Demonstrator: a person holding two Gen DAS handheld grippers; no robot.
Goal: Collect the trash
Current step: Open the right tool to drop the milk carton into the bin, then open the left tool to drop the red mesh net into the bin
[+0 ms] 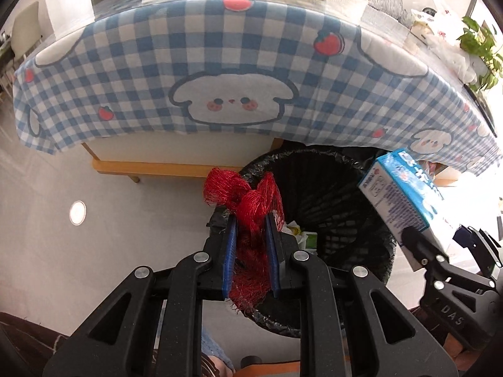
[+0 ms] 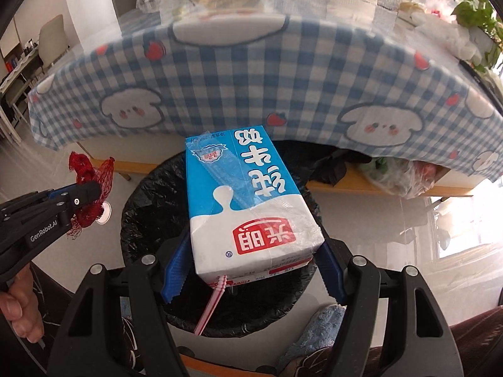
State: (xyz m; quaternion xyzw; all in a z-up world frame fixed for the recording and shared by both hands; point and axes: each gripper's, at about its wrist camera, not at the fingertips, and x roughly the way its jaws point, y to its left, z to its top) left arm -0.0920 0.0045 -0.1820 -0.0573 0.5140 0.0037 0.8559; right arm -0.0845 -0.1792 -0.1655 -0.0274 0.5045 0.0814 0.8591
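My left gripper point(image 1: 250, 220) is shut on a crumpled red mesh net point(image 1: 248, 201), held over the near-left rim of a trash bin lined with a black bag point(image 1: 330, 194). Paper scraps lie in the bin's bottom. My right gripper point(image 2: 251, 270) is shut on a blue and white milk carton point(image 2: 245, 201) with a striped straw point(image 2: 210, 304) hanging from it, straight above the same bin point(image 2: 141, 207). In the left wrist view the carton point(image 1: 405, 194) shows at the bin's right rim. The right wrist view catches the left gripper point(image 2: 91, 188) with the red net point(image 2: 85, 169) at far left.
A table under a blue checked cloth with cartoon prints point(image 1: 220, 62) stands just behind the bin, its wooden frame point(image 1: 157, 168) low to the floor. Plastic bags point(image 2: 399, 172) lie under the table at right. A potted plant point(image 1: 481, 44) and bags crowd the table's right end.
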